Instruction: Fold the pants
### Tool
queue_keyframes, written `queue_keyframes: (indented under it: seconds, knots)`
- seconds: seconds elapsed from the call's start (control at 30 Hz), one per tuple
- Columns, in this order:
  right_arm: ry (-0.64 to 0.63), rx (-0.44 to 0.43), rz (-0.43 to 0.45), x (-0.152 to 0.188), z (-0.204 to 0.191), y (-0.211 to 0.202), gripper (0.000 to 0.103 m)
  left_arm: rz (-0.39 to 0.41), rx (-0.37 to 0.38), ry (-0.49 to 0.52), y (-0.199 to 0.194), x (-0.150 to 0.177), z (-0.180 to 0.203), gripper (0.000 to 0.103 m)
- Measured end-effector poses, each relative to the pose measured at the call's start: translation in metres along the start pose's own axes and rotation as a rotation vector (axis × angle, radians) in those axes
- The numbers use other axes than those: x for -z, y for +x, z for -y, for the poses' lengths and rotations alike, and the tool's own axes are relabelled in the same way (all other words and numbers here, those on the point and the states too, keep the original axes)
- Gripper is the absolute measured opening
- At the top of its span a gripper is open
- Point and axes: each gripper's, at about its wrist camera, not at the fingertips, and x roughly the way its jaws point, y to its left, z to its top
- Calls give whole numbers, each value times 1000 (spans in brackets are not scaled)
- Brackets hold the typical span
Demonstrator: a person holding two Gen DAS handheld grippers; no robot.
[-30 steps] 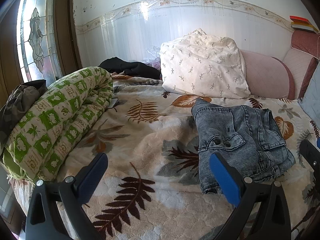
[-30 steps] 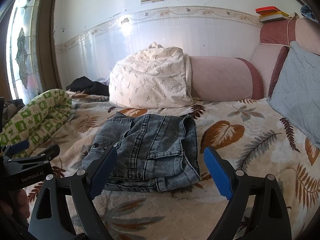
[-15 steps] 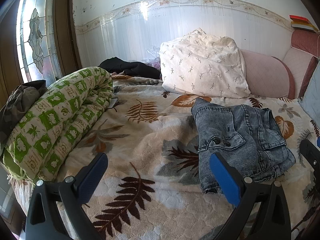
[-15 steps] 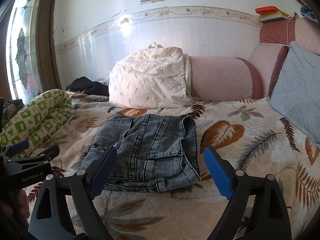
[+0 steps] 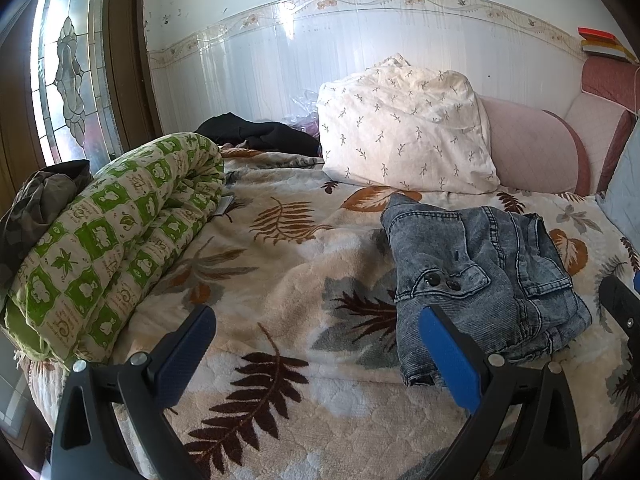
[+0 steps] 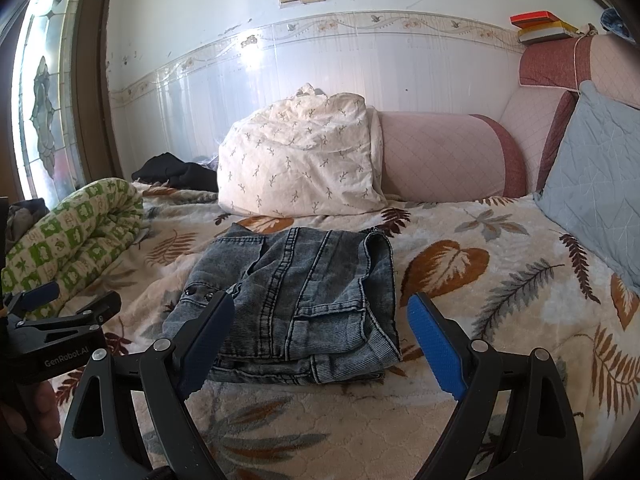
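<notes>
A: Both jaws wide, nothing held? Left hand-held gripper, right hand-held gripper?

B: Yes, both tilted slightly down, hovering short of the pants, which lie folded on the bed.

A: Then I'd only press the bundle's loose near edge flat, if anything.

Folded jeans flat on leaf-print blanket, just in front of white pillow. Left gripper empty, jaws wide, left of jeans. Green quilt roll far left.
</notes>
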Motion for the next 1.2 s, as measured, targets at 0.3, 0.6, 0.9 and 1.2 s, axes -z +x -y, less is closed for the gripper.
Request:
queue_keyframes:
  seconds: [0.3,0.6,0.9,1.2]
  knots:
    - [4,2,-6,1,0,1,89,0,4,2,1,0,-1,103]
    - [10,5,-10,1,-1,3,89,0,10,6,4,1,-4,103]
    - [12,5,-11,1,-1,3,89,1,10,9,4,1,-4,103]
    - [16,5,-14,2,-3,3,89,0,12,12,5,0,-4,103]
